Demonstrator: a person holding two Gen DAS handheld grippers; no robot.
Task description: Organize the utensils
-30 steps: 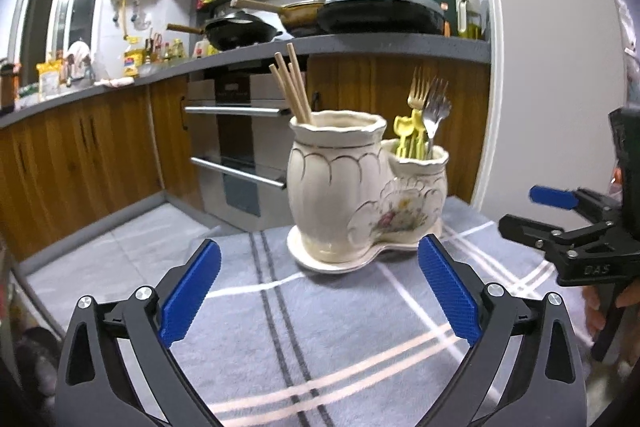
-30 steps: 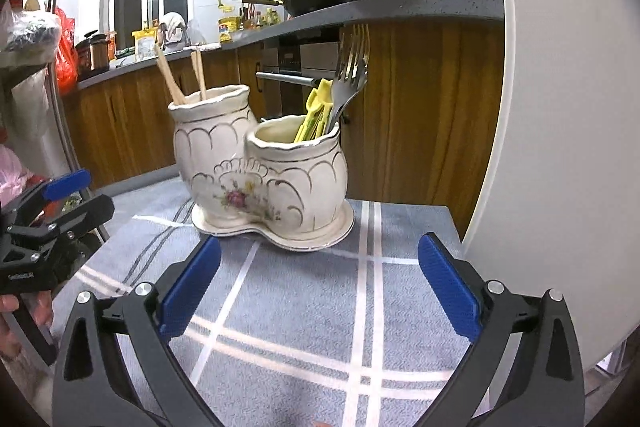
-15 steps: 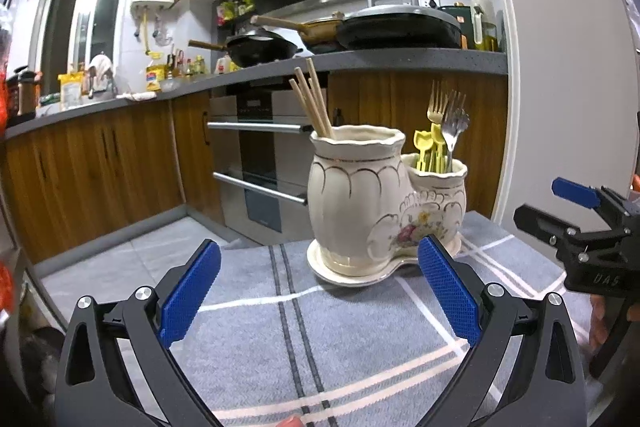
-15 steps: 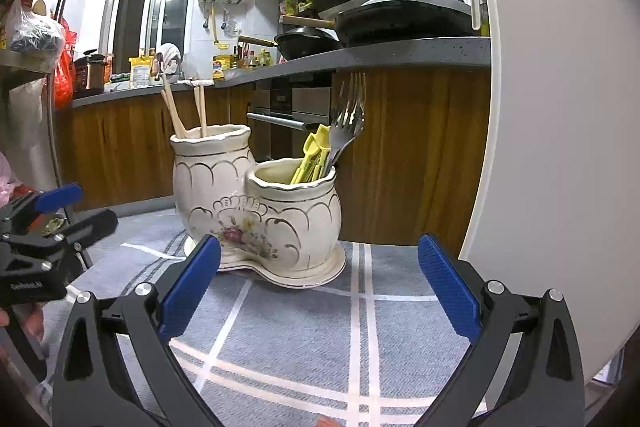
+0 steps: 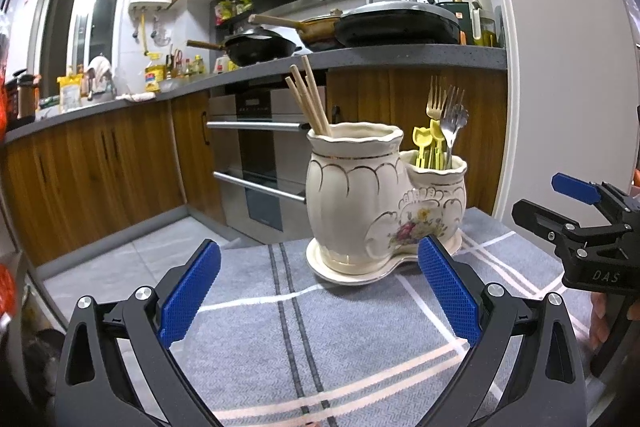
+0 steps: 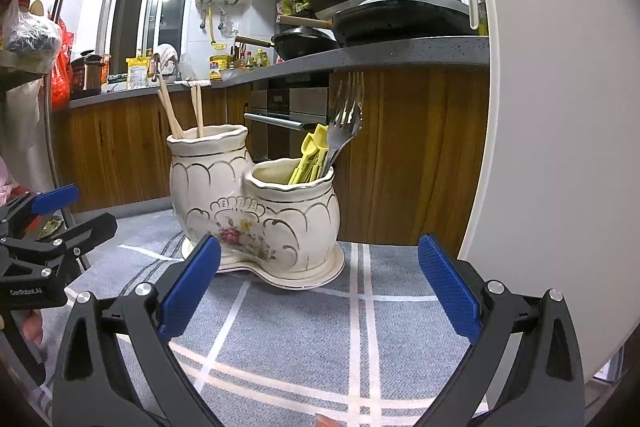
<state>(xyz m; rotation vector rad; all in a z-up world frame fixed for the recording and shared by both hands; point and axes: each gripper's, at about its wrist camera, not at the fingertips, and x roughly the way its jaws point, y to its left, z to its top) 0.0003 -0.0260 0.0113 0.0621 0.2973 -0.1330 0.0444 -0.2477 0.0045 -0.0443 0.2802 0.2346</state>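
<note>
My left gripper point(image 5: 320, 291) is spread wide and holds nothing; its blue pads point(image 5: 188, 293) hang over the grey striped cloth point(image 5: 288, 347). My right gripper point(image 6: 320, 291) is just as wide and just as empty, low over the same cloth.

Past both sets of fingers stands the holder point(image 5: 372, 211), a cream double pot on its own saucer, resting on the cloth and touched by neither gripper. From my left wrist it sits ahead and a little right of centre, its saucer partly behind my right-hand pad. From my right wrist it sits ahead and left of centre point(image 6: 256, 211), the left-hand pad overlapping its base.

The taller pot holds the chopsticks point(image 5: 310, 99), leaning left. The shorter pot holds the forks point(image 5: 442, 111) and some yellow plastic pieces point(image 5: 430, 147), all upright or nearly so.

In each wrist view the other gripper shows at the frame's edge, off to the side of the holder.

Beyond the cloth are an oven point(image 5: 256, 163), wooden cabinets point(image 5: 92, 171) and a counter with pans point(image 5: 396, 27).
</note>
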